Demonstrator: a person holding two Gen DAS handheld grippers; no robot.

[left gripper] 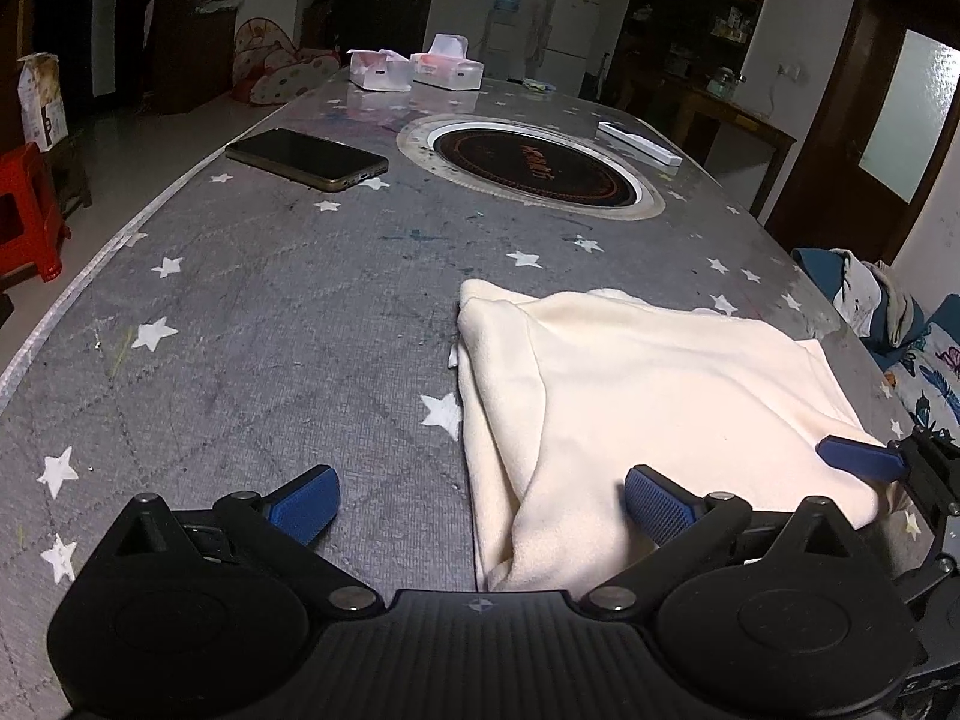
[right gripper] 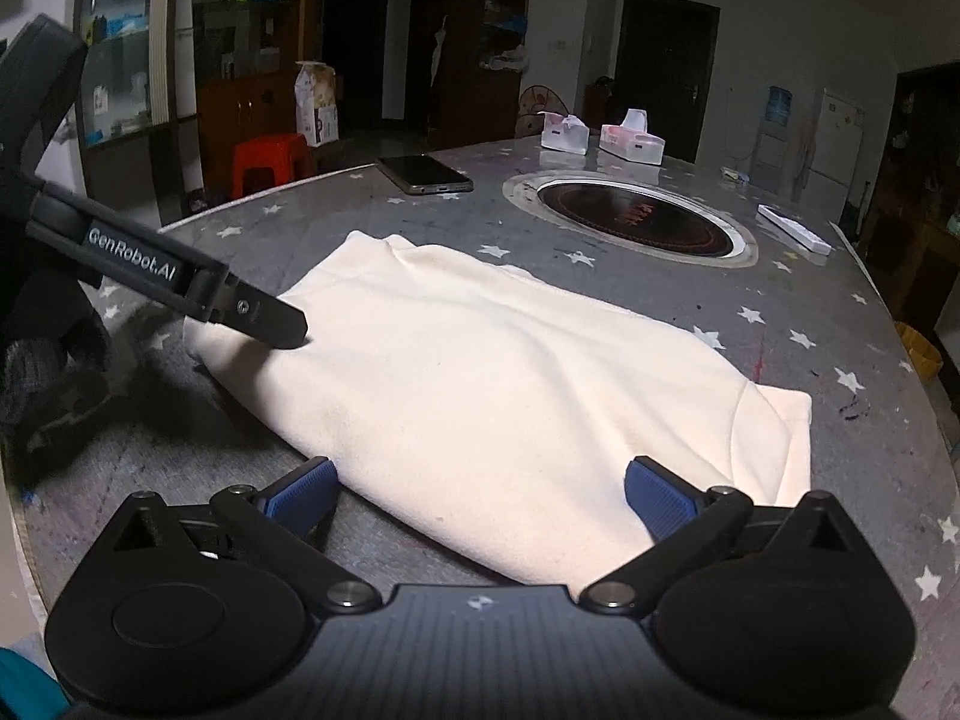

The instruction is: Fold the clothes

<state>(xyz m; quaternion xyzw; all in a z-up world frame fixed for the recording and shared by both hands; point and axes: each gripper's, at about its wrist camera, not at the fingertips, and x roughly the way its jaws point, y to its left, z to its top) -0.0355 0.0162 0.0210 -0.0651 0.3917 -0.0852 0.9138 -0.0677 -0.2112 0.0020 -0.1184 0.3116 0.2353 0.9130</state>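
A cream garment [left gripper: 648, 396] lies folded into a flat oblong on the grey star-print table [left gripper: 270, 330]. My left gripper [left gripper: 480, 498] is open wide at the garment's near left corner. Its right finger is over the cloth, its left finger over bare table, and neither pad presses on anything. My right gripper [right gripper: 480, 498] is also open wide, straddling the near edge of the garment [right gripper: 510, 372] without pinching it. One black finger [right gripper: 276, 321] of the left gripper hovers over the cloth's left end. A blue finger [left gripper: 864, 459] of the right gripper shows at the cloth's right side.
A dark phone [left gripper: 306, 159] lies at the left of the table. A round inset hob [left gripper: 528, 165] is in the middle, with two tissue boxes [left gripper: 447, 69] at the far edge. A white bar-shaped object [left gripper: 639, 144] is at the far right. A red stool [left gripper: 27, 210] stands beside the table.
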